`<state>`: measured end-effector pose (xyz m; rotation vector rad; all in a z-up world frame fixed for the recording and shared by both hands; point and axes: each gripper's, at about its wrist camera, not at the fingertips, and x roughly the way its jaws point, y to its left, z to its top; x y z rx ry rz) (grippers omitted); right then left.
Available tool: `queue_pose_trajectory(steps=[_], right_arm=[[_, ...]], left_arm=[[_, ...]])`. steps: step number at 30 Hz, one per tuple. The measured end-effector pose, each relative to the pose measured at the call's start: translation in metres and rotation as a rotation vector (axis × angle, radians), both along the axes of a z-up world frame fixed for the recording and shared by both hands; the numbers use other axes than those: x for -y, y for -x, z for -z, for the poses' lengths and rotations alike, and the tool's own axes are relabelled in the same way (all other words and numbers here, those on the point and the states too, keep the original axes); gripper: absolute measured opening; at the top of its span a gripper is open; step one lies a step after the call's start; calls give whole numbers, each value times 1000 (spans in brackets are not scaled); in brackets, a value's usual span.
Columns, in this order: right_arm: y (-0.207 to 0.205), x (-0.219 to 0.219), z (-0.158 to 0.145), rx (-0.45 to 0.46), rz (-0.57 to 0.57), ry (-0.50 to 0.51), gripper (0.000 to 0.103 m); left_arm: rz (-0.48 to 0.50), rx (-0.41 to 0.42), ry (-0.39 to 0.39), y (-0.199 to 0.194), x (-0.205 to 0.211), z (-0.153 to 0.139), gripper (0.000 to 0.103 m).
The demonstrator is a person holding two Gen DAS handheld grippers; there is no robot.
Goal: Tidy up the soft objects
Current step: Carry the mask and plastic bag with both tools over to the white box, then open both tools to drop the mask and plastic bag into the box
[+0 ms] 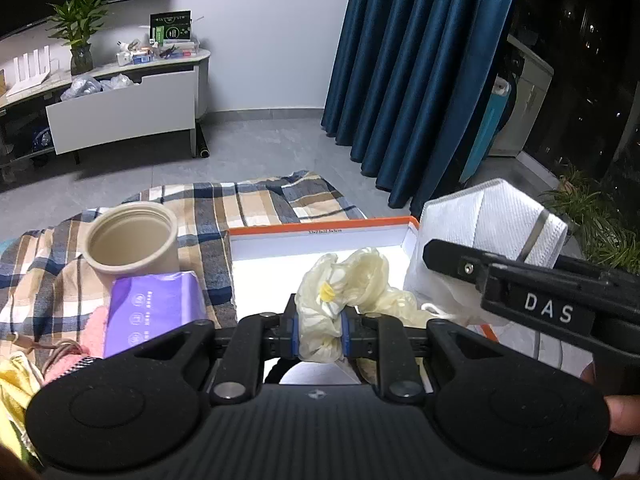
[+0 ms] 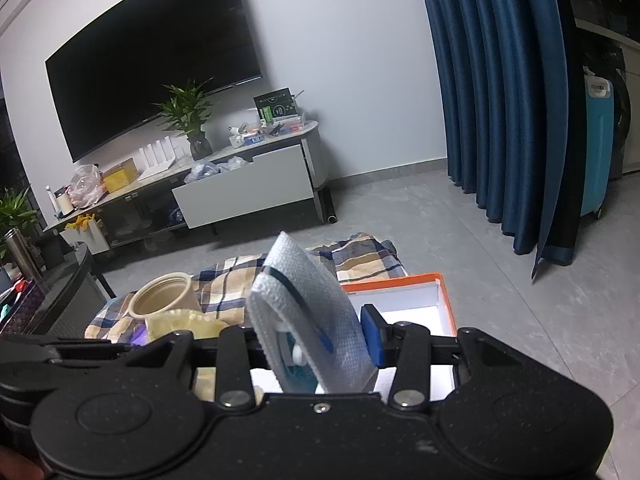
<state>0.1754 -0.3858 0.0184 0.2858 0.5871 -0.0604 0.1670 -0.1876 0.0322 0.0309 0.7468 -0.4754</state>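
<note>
the left gripper [image 1: 319,330] is clenched on a crumpled cream glove [image 1: 347,285], its blue pads pinching the bunched end while the rest of the glove spills forward over the white floor of the orange-rimmed box [image 1: 320,229]. the right gripper [image 2: 316,334] has a white face mask [image 2: 308,312] standing upright between its jaws; the right blue pad [image 2: 372,338] stands a little apart from the mask, the other pad is hidden behind it, so i cannot tell whether the mask is truly pinched (in the left wrist view the same mask rises above the box's right end, behind the right gripper's dark finger). the box lies on a plaid cloth [image 1: 240,208]. left of the box sit an open beige jar [image 1: 130,240], a purple packet [image 1: 156,312] just in front of it, and pink and yellow fabric [image 1: 76,356] at the lower left edge.
</note>
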Motion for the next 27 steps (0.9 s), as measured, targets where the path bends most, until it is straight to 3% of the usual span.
queue_pose_trajectory(steps=[6, 8, 10, 12, 13, 14, 15, 27], right_arm=[[-8, 4, 5, -4, 17, 1, 53], [-8, 4, 7, -3, 19, 1, 66], [-8, 6, 6, 8, 21, -6, 67], [-7, 8, 5, 14, 24, -3, 67], [-5, 8, 4, 16, 28, -1, 67], [-4, 9, 3, 19, 32, 3, 67], [-2, 8, 1, 24, 35, 8, 67], [31, -8, -28, 88, 34, 53, 67]], left_arm=[[14, -11, -5, -4, 9, 6, 23], [23, -12, -8, -5, 12, 8, 26], [30, -17, -2, -7, 13, 10, 37], [40, -19, -4, -7, 15, 12, 40], [47, -16, -5, -6, 15, 12, 47], [52, -16, -8, -5, 16, 12, 62], [53, -17, -7, -4, 16, 12, 67], [-8, 28, 4, 10, -1, -11, 79]])
